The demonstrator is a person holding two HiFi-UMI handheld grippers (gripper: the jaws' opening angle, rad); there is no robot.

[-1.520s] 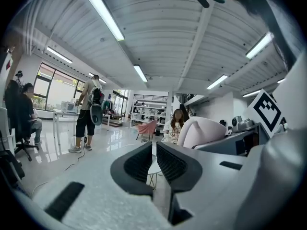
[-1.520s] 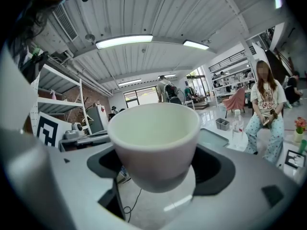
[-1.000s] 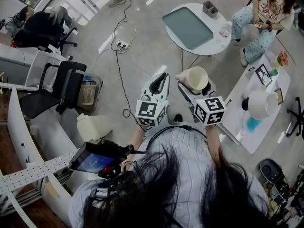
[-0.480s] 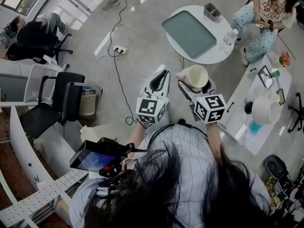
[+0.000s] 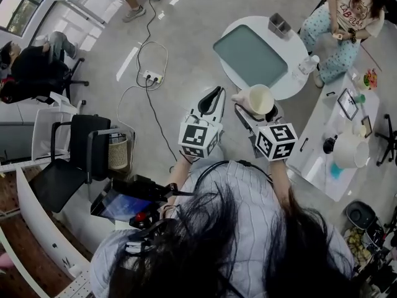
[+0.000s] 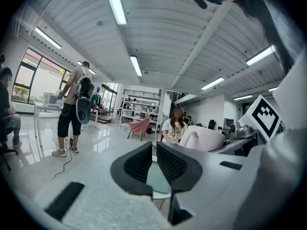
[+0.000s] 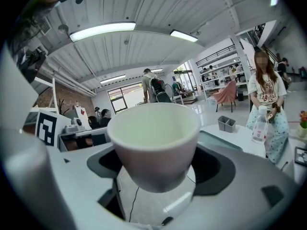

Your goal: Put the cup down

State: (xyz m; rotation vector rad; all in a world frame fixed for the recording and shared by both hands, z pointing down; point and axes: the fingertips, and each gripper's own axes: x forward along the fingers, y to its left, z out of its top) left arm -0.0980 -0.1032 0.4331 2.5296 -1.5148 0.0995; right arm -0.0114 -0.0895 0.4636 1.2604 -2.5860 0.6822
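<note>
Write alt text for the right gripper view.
The right claw is shut on an upright, empty cream cup held in the air. Behind it, a round white table carries a tray, with a person beyond.

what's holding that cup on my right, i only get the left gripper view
Observer: The right gripper is shut on the cup, with one jaw on each side of its lower body.
Operator: anything in it
Observer: The right gripper view looks into its mouth, and it looks empty.
Operator: is it down on the table
Observer: No. In the head view it hangs in the air by the near edge of the round table, resting on nothing.
</note>
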